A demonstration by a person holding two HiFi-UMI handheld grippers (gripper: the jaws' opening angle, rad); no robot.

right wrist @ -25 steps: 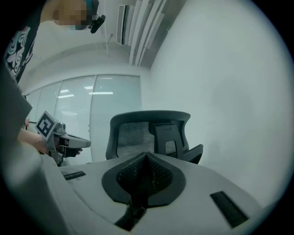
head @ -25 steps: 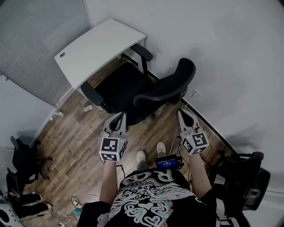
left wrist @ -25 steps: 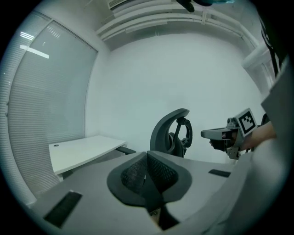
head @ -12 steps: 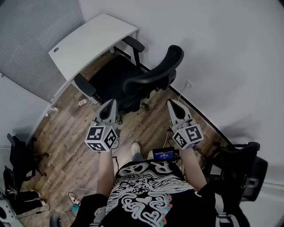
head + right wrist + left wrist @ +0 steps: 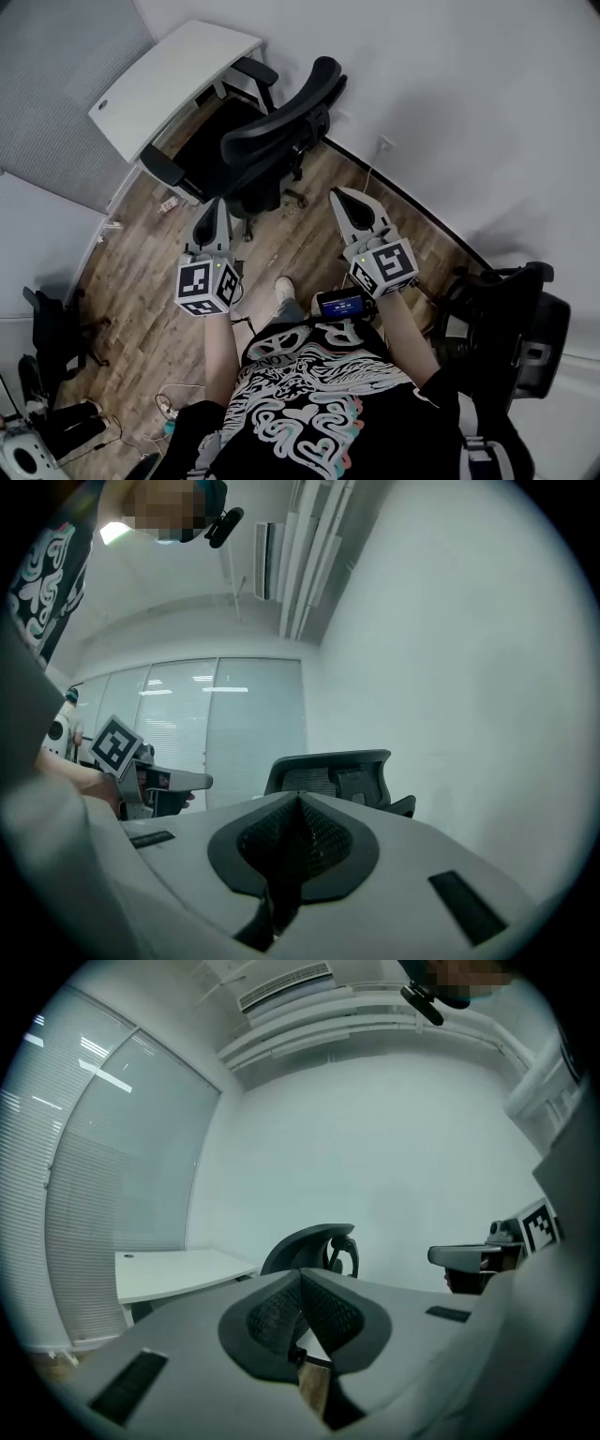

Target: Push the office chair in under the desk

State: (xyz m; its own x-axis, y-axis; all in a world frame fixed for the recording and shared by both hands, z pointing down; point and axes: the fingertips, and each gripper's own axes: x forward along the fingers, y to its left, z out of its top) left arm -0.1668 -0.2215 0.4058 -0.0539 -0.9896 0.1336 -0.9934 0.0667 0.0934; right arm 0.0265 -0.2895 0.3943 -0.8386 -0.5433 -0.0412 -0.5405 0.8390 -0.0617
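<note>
Chair: the office chair (image 5: 281, 127) stands at the white desk (image 5: 169, 80), the front of its seat under the top, its backrest and armrests out on the person's side.
Change: over the last second both grippers have come up and forward, and the chair's backrest looks nearer the desk's edge; the head camera has shifted too, so how much the chair itself moved is unclear.
Left gripper (image 5: 213, 204): jaws clenched together on nothing, aimed at the chair, apart from it.
Right gripper (image 5: 340, 195): jaws pressed together, empty, aimed at the backrest across bare wood floor (image 5: 309, 234).
Meaning: the chair looks partly in. Neither gripper touches it, which fits closing in for a push as well as standing off after one.
</note>
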